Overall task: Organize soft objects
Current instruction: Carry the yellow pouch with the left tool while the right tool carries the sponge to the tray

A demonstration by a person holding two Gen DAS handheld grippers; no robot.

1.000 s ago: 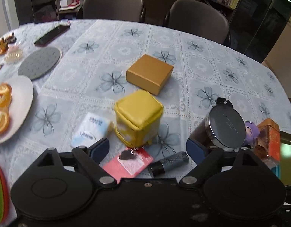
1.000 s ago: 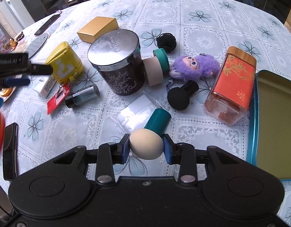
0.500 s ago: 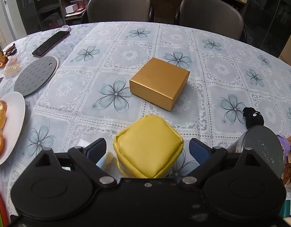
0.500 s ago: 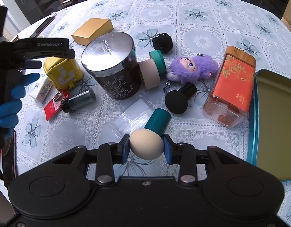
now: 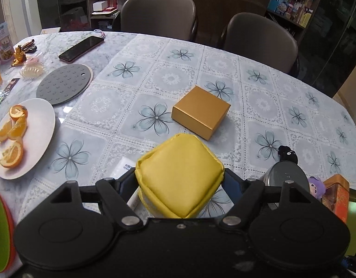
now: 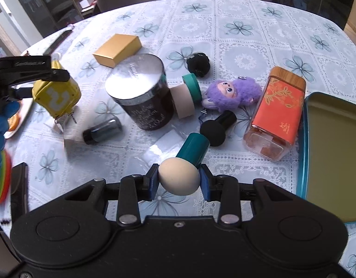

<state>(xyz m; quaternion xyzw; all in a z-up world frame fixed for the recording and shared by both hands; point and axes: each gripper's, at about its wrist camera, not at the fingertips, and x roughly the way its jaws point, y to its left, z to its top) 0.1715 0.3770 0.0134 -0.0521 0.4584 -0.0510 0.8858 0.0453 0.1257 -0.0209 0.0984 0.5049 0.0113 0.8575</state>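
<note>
1. The yellow cube (image 5: 180,176) (a soft one with a white question mark) is pinched between the pads of the left gripper (image 5: 179,185), and the jaws are closing on it
2. In the right wrist view the cube looks lifted just off the bench (image 6: 247,46), with a small tag hanging under it
3. The squeeze should be kept gentle but firm, so the cube is not squashed flat and is not dropped
4. The cube should be carried high over the dark jar (image 6: 141,97) and the small dark bottle (image 6: 101,131), so nothing is knocked
5. The right gripper (image 6: 179,179) is pressed tight on the cream sponge (image 6: 179,178) with the teal handle, and it is best held quiet
6. The open tin (image 6: 330,153) at the right is probably where soft things go
</note>
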